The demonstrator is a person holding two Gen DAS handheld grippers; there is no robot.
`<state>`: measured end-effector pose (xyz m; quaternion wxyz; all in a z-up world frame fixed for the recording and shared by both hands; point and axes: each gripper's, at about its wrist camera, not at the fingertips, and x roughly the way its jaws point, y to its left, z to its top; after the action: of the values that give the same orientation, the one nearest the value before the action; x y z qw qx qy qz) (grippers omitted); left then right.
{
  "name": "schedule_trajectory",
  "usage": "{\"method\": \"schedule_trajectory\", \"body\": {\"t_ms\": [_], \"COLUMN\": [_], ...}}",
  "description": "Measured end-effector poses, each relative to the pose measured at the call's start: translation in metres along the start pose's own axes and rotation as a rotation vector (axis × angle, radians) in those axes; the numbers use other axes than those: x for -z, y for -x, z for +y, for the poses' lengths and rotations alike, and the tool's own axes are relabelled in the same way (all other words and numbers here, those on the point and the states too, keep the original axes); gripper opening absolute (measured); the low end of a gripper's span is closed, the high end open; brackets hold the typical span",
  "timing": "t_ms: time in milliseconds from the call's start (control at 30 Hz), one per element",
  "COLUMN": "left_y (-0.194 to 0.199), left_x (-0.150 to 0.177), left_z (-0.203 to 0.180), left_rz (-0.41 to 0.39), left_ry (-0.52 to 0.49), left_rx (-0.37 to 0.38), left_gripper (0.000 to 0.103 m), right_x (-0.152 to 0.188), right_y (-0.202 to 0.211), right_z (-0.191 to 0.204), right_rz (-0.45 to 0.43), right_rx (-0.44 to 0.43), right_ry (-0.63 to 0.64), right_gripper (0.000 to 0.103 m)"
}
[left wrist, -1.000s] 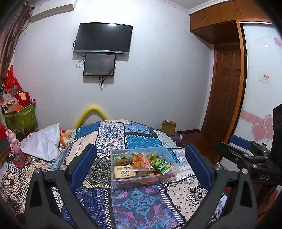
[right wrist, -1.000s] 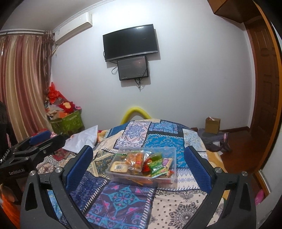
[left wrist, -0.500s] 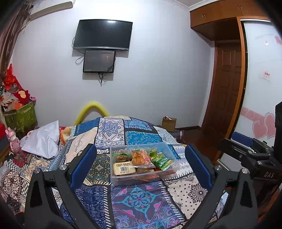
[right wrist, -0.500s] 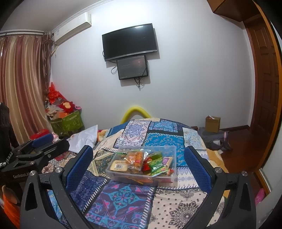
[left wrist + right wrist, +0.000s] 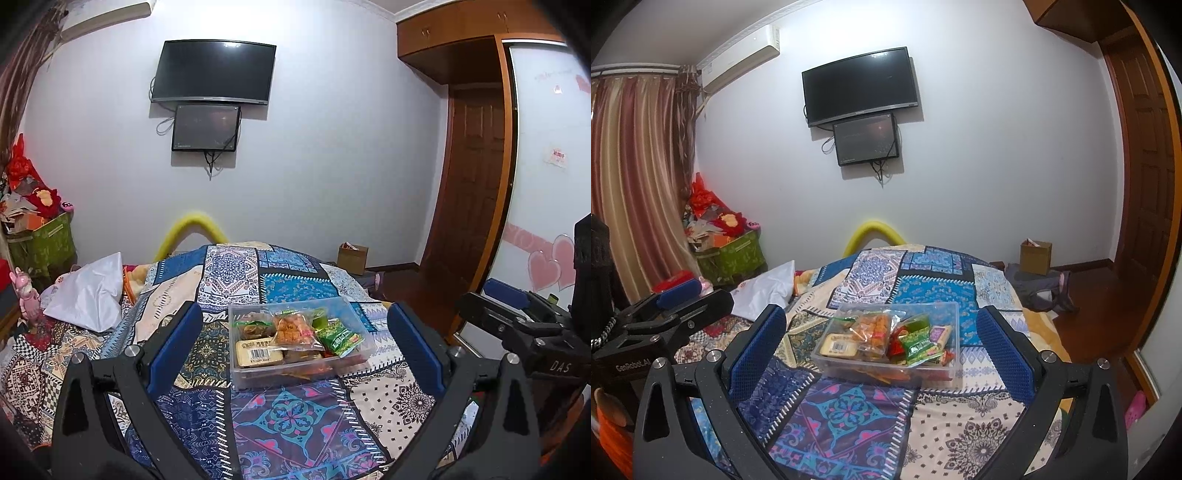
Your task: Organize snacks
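A clear plastic box (image 5: 354, 317) (image 5: 955, 325) full of snack packets rests on a patchwork bedspread (image 5: 291, 417) (image 5: 842, 410). Inside lie an orange snack bag (image 5: 291, 330) (image 5: 873, 326), a green packet (image 5: 341, 338) (image 5: 918, 345) and a tan pack with a barcode (image 5: 258, 352) (image 5: 838, 343). My left gripper (image 5: 293, 341) is open, its blue pads wide on either side of the box and short of it. In the same way my right gripper (image 5: 884, 341) is open and holds nothing. Each gripper also shows at the edge of the other's view.
A white plastic bag (image 5: 88, 295) (image 5: 764, 286) lies on the bed's left side. A green bin of toys (image 5: 40, 240) (image 5: 731, 253) stands by the curtain. A cardboard box (image 5: 352, 256) (image 5: 1036, 256) and a wooden door (image 5: 476, 181) are on the right.
Both grippers have risen or tilted slightly, so the snack box sits a little lower in the left view. Both stay open.
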<state>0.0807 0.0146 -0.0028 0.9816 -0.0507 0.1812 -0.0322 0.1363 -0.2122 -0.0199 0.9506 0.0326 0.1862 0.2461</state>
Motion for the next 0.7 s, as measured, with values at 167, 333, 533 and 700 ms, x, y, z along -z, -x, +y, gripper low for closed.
{"method": "schedule_trajectory", "body": {"t_ms": [167,333,533,700], "left_y": [0.0003,0.0003,0.0016,0.0025], "left_x": [0.0004,0.0002,0.0002,-0.0003], "left_z": [-0.0003,-0.0013,-0.0009,0.0001], "left_rz": [0.002,0.002,-0.006,-0.013], "left_ry": [0.002,0.001,0.001,0.006], "left_rx": [0.000,0.000,0.009,0.007], "left_gripper": [0.101,0.101,0.101,0.101], "right_x": [-0.0002,-0.0005,-0.0005,-0.0004], "right_y": [0.0009,0.0003,0.0004,0.0002], "right_z": [0.0000,0.0002,0.0002,0.0003], "right_rz": [0.002,0.000,-0.001,-0.002], "right_rx": [-0.004,-0.004,-0.003,-0.005], "right_ry": [-0.004,-0.005,-0.004,-0.004], "right_gripper": [0.103,0.103,0.103,0.103]}}
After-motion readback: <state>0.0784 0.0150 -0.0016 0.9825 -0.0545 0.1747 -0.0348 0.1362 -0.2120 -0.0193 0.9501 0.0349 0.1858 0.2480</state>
